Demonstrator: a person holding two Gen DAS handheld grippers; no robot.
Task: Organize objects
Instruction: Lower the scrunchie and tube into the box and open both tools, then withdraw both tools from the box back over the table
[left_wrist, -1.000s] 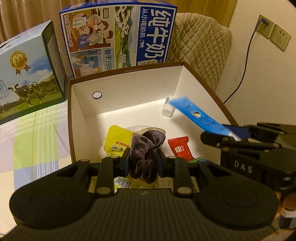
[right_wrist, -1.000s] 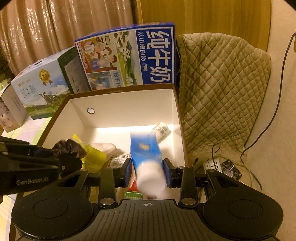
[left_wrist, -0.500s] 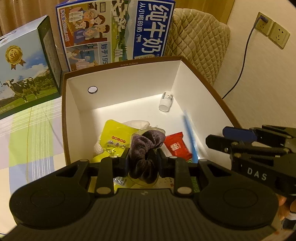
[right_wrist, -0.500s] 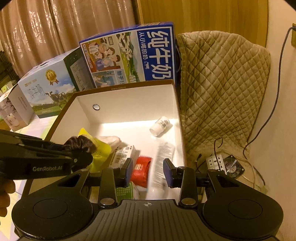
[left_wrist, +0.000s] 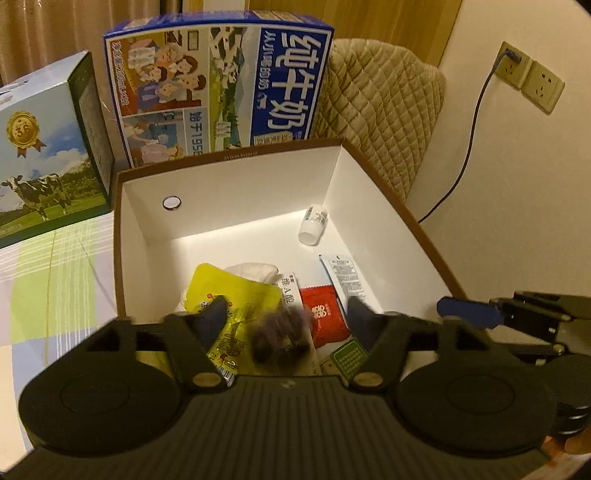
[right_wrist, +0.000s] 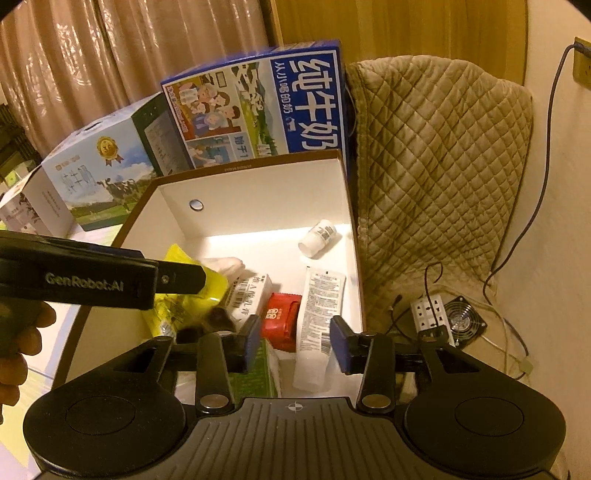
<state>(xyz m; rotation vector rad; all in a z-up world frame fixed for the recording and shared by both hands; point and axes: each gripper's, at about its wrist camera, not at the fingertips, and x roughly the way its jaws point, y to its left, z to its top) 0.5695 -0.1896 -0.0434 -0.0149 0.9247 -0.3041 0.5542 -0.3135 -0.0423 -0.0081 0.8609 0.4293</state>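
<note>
left gripper: left gripper (left_wrist: 286, 325) hangs over the near-left part of the box, angled steeply down; fingers are opening and spread wide. The dark purple scrunchie (left_wrist: 282, 338) sits blurred between them, no pad on it, so it looks let go and dropping.
right gripper: right gripper (right_wrist: 293, 341) is over the near-right part of the box, also pitched down; fingers are opening and nothing is pinched. The white tube (right_wrist: 317, 325) lies on the floor of the box below the gap, not touched.
box: brown-rimmed white cardboard box (left_wrist: 236, 184) on the worktop, with milk cartons behind it on the far side.
contents: yellow pouch (left_wrist: 236, 295) near-left; red sachet (left_wrist: 323, 314) in the middle, just beside the tube; small white bottle (left_wrist: 313, 223) lying in the far-right corner, well apart from the rest. A green pack at the near edge is partly hidden.
risk 1: the scrunchie may land on the slick yellow pouch and roll or bounce; soft and light, so probably no harm, but it could snag a finger if the gripper lifts early.
risk 2: both grippers crowd the near end of the box; pulling out together could clip each other or the rim and shove the box.
risk 3: the near end is piling up, the far half is bare; more drops here may stack above the wall.
hand: part of a hand (right_wrist: 14, 343) shows at the left edge of the right wrist view, holding the left gripper's handle.
</note>
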